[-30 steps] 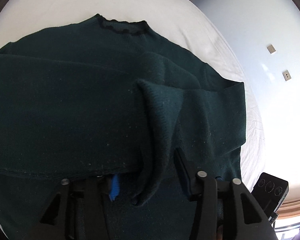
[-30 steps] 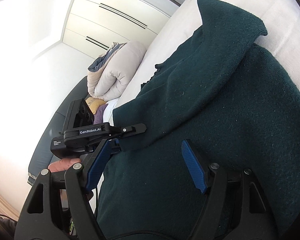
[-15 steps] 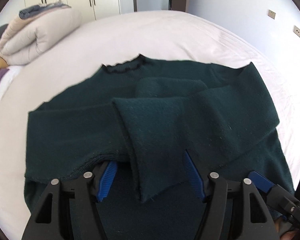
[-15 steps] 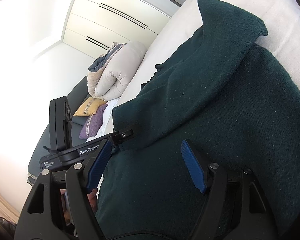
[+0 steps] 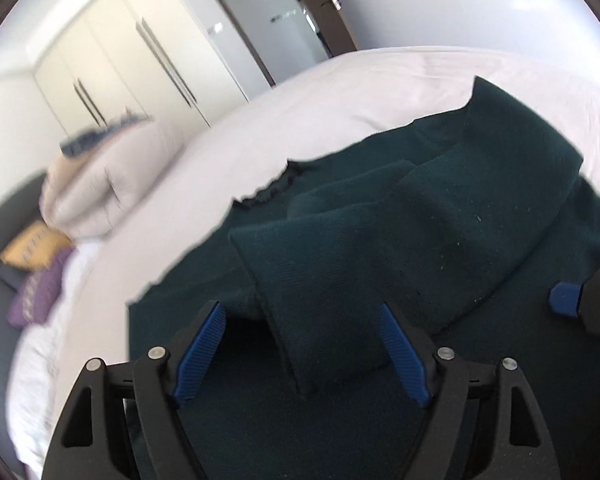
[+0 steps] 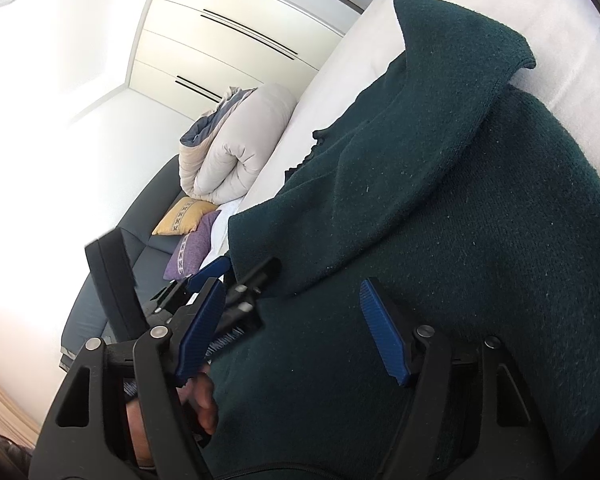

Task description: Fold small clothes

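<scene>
A dark green sweater (image 5: 480, 248) lies flat on the white bed (image 5: 380, 88), both sleeves folded across its body. In the left wrist view the near sleeve's cuff (image 5: 320, 320) rests between the blue pads of my left gripper (image 5: 300, 344). Its jaws are opening and the pads do not press the cloth. In the right wrist view my right gripper (image 6: 294, 332) stands open just over the sweater (image 6: 460, 240) near its hem, with nothing pinched. The left gripper (image 6: 244, 270) shows there at the sweater's left edge, with a hand (image 6: 204, 396) below it.
A rolled pale duvet (image 6: 240, 148) lies at the head of the bed, with a yellow cushion (image 6: 184, 216) and a purple cushion (image 6: 192, 248) on dark upholstery beside it. White wardrobe doors (image 5: 132, 60) and a door (image 5: 284, 12) stand beyond the bed.
The left gripper's jaws widened off the sleeve cuff, which now lies loose on the sweater. That gripper drew back and rolled, so its view swung toward the wardrobe. The right gripper stayed put.
</scene>
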`<state>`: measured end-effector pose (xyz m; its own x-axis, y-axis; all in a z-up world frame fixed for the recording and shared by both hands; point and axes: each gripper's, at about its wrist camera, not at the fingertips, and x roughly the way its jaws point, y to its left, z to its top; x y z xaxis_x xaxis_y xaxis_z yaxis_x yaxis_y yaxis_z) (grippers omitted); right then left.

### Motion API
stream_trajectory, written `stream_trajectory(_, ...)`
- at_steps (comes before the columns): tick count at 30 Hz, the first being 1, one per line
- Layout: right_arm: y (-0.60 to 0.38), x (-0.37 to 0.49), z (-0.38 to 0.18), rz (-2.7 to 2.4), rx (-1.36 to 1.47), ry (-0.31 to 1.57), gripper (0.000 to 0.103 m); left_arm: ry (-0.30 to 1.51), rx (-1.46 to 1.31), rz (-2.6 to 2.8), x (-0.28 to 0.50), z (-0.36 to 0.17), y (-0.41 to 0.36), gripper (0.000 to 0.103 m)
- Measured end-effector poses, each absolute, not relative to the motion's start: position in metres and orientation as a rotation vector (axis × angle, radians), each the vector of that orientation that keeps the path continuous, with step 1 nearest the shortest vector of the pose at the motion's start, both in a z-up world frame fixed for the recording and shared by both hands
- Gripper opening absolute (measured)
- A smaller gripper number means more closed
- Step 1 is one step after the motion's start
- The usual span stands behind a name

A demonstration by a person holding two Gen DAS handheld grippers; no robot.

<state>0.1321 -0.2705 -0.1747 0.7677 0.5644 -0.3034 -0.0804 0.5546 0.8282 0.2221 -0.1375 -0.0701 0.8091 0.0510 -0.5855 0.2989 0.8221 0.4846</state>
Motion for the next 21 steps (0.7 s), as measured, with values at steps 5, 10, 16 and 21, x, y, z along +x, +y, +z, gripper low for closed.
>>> stream_trajectory(5, -0.272, 0.132, -0.175, 0.415, 0.917, 0.594, 0.067, 0.563, 0.719, -0.117, 0.224, -0.083, -0.157, 0.076)
stream_trajectory(10, -0.272, 0.132, -0.176, 0.414, 0.916, 0.594, 0.067, 0.627, 0.651, -0.139, 0.235, -0.086, -0.152, 0.058)
stream_trajectory(16, -0.275, 0.128, -0.175, 0.412, 0.909, 0.601, 0.067, 0.733, 0.397, -0.201, 0.245, -0.074, -0.125, 0.049)
stream_trajectory(21, -0.278, 0.124, -0.173, 0.411, 0.906, 0.604, 0.066, 0.828, 0.125, -0.299, 0.254, -0.070, -0.093, 0.026)
